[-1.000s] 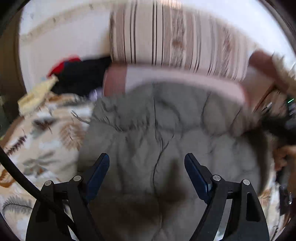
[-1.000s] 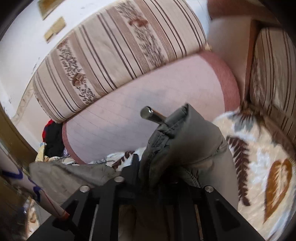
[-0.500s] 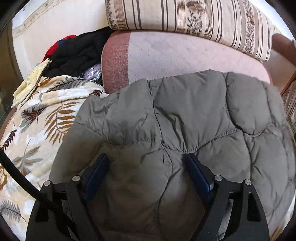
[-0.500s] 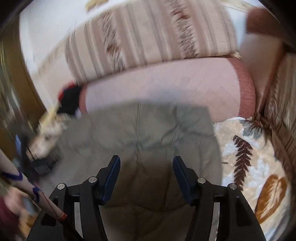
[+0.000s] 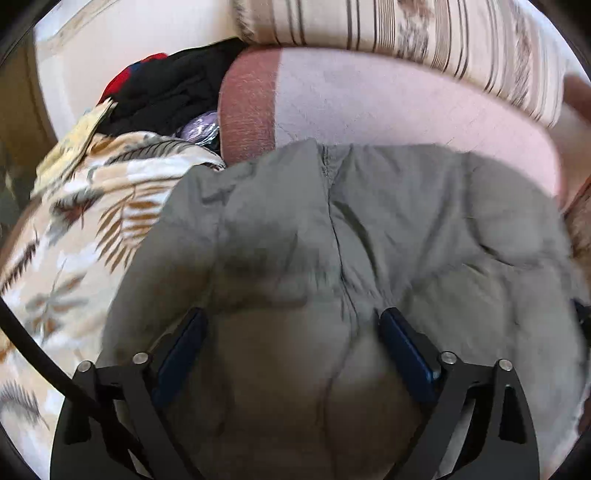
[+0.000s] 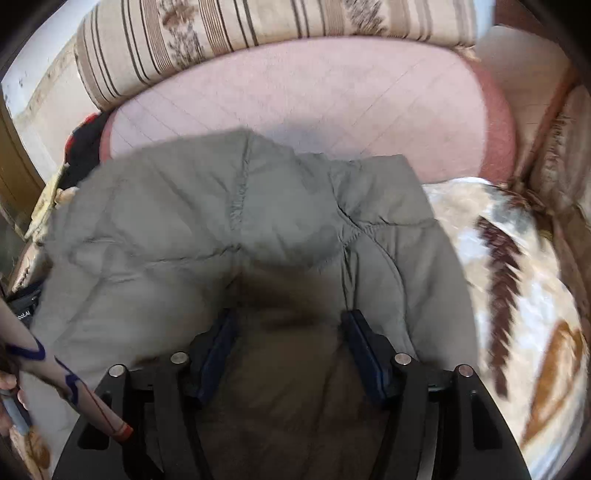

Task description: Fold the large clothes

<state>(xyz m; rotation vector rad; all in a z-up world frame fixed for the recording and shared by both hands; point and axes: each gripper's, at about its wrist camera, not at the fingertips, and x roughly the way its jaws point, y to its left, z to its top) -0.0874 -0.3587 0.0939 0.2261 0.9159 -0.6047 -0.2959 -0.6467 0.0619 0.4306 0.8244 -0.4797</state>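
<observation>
- Low over a sofa seat, the left gripper points down at a grey-green quilted jacket. Its blue-padded jaws stand wide and have just been opening further. Padded cloth bulges up between them, but the pads do not seem to press on it.
- The right gripper also points down at the jacket, nearer its other side. Its jaws stand moderately apart, with cloth lying between them and nothing gripped.
- The jacket lies spread in a puffy heap on a leaf-patterned cover, its far edge touching a pink bolster cushion. A stitched seam runs down its middle.
- Likely trouble from here: the filling is thick and springy, so a fold may puff open again once it is let go.
- A shallow pinch could catch only the outer shell, letting the bulk slide out as it is lifted. Both pictures are blurred, so where the hem or sleeves lie cannot be told.
- The cover underneath is soft and loose, so it could be pinched along with the jacket.
- Behind the bolster stands a striped back cushion. To the left, a pile of dark and red clothes sits against a pale wall.
</observation>
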